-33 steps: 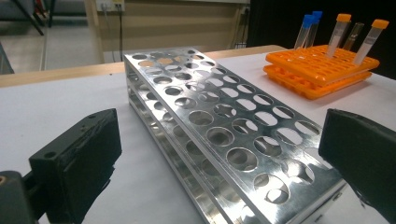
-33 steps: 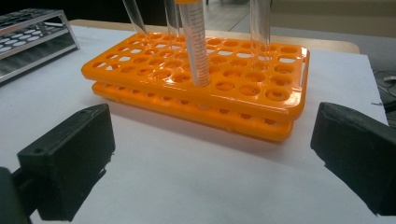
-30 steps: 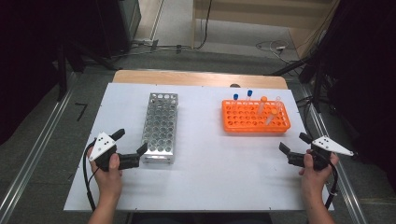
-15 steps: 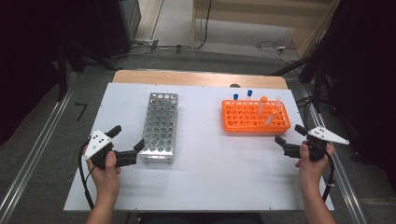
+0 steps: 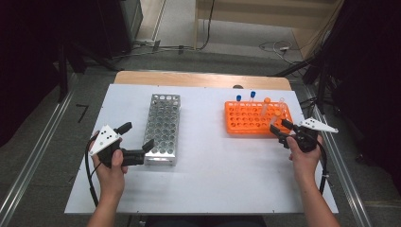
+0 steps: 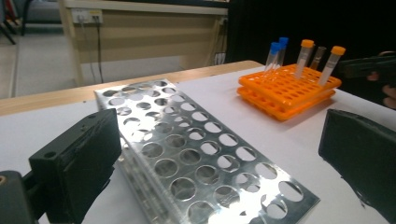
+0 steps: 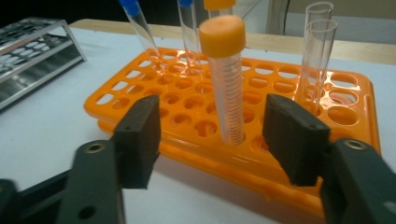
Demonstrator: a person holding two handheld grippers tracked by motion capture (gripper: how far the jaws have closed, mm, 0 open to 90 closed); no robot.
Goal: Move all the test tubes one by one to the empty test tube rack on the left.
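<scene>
Since the earlier high view, the right gripper has slid up and left from the table's right edge to the near right corner of the orange rack, and its jaws have just been closing, with nothing between them yet. In the right gripper view they stand parted (pads clear of everything) in front of an orange-capped tube that stands upright in the rack's near rows, at centre frame. Behind it rise two blue-capped tubes at upper left and clear uncapped tubes at upper right.

At lower left of the high view, the left gripper hangs released, its jaws wide, beside the near left corner of the steel rack, which stands centre-left on the white table.
</scene>
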